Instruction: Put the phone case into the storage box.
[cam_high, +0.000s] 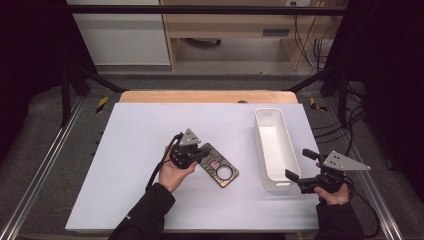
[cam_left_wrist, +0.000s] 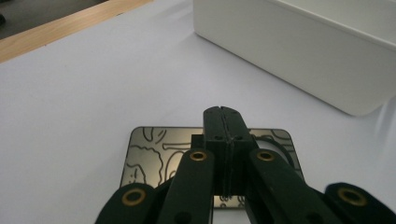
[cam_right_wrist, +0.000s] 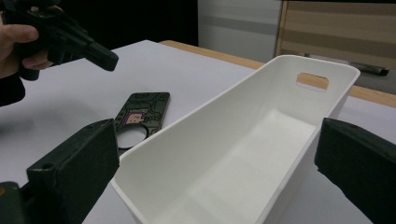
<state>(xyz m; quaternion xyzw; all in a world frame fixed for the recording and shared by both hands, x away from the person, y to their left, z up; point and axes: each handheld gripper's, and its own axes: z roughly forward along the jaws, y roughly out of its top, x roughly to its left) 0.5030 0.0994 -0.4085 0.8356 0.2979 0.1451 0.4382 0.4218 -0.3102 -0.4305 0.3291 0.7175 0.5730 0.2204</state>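
A dark rectangular card with a round hole and etched line drawings lies flat on the white table, left of the bin. My left gripper hangs just above the card's near-left end, its jaws pressed together with nothing between them. In the left gripper view the shut tips stand over the card. My right gripper is open at the near end of the long white bin, one jaw on each side of that end. From the right gripper view the bin is empty, with the card and the left gripper beyond.
The table is covered in white, with a wooden strip along its far edge. Metal rails run down both sides. Cables lie on the floor at the right. The bin stands close ahead of the left gripper.
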